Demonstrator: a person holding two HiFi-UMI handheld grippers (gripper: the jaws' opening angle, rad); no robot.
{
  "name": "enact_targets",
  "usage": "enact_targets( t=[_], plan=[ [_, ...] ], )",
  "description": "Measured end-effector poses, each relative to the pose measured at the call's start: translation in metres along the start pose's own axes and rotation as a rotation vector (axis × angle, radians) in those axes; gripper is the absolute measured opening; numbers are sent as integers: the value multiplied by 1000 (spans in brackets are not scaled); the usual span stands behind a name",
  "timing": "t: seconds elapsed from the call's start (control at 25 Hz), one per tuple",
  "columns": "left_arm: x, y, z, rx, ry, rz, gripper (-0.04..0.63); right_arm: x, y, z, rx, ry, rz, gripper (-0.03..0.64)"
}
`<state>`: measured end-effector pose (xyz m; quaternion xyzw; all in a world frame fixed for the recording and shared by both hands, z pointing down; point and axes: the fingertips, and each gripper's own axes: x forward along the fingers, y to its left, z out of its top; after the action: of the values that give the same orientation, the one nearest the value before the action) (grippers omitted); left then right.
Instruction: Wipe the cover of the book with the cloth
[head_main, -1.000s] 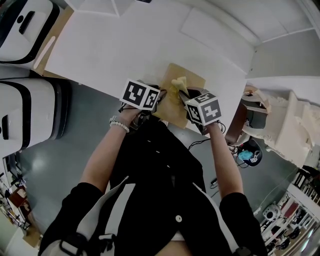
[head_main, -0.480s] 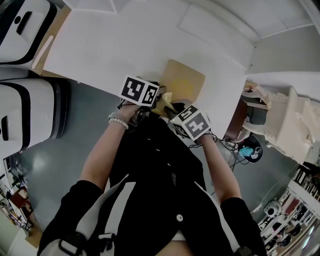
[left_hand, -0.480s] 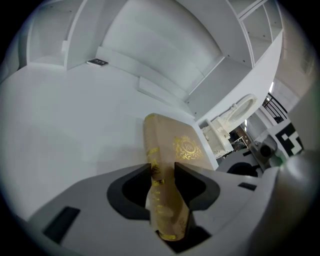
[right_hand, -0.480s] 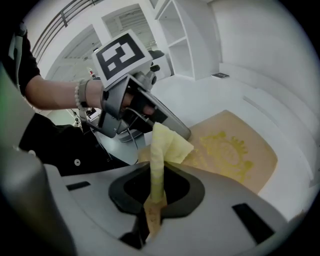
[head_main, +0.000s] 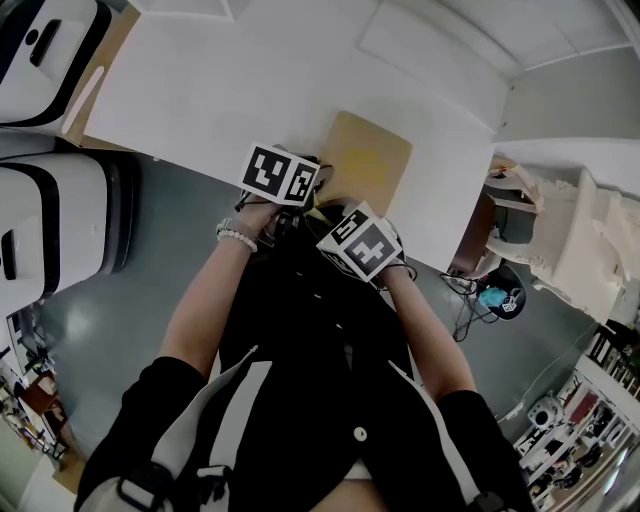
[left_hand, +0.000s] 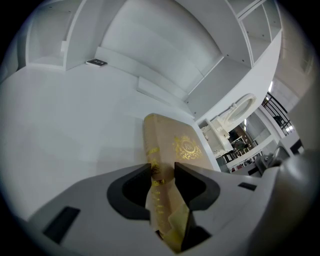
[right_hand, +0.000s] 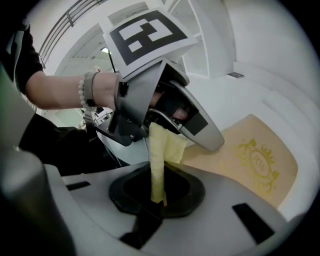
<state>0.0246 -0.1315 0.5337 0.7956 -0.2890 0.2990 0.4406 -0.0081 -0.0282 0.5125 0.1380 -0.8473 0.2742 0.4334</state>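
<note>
Tabletop (head_main: 250, 90); right tool (right_hand: 158, 192) beside left tool (left_hand: 162, 172)

Head view looks steeply down; both gripper views share the book (left_hand: 186, 146).

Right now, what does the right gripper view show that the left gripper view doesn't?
Right gripper view only: the right claw pinching the yellow cloth, the other gripper's marker cube, a wrist with a bracelet. Left gripper view only: the left claw clamped on the book at its spine, white shelves. Both: the book's gold crest, the white table.
</note>
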Motion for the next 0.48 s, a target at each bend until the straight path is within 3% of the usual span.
enact_targets(
  t=[0.48],
  plan=[
    [1, -3, 0, 18, 7, -8, 147, -35, -16, -49, 219, -18, 15, 34]
  ],
)
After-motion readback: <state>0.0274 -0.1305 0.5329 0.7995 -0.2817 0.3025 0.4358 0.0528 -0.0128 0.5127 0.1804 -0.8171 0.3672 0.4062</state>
